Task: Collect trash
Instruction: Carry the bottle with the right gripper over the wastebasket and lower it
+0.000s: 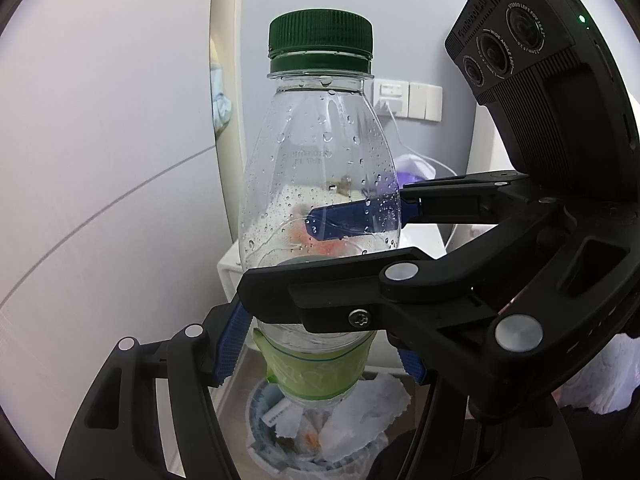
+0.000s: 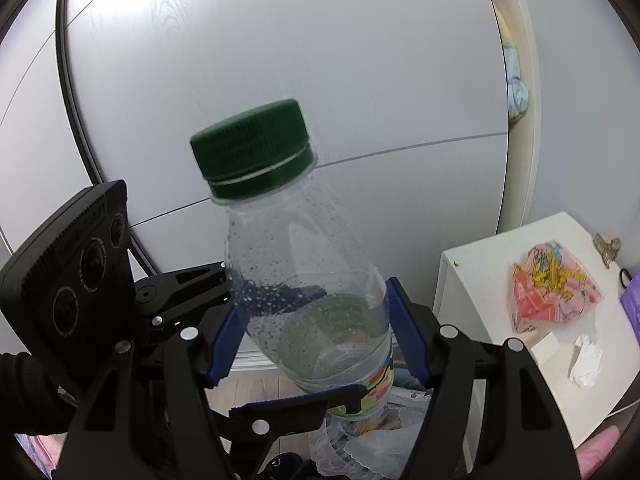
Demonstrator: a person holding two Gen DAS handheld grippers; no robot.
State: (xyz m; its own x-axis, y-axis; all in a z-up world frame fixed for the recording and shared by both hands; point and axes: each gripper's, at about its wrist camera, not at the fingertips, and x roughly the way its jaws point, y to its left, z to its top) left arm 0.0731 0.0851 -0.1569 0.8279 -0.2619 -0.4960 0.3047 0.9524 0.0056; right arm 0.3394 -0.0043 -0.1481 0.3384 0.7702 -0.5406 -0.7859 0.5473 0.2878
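A clear plastic bottle (image 1: 320, 152) with a dark green cap and a green label, wet with droplets inside, is held upright in the air. Both grippers are shut on it. My left gripper (image 1: 320, 352) holds its lower body at the label. My right gripper (image 2: 316, 344) holds it just above, crossing from the right in the left wrist view (image 1: 352, 252). The bottle (image 2: 304, 260) leans left in the right wrist view. Below it stands a trash bin (image 1: 320, 428) lined with a plastic bag, with paper scraps and wrappers inside.
A white table (image 2: 500, 272) at the right carries a pink snack bag (image 2: 552, 284), a crumpled tissue (image 2: 586, 360) and a purple item (image 2: 632, 300). Grey cabinet doors (image 2: 280, 60) fill the background. Wall sockets (image 1: 404, 98) sit behind the bottle.
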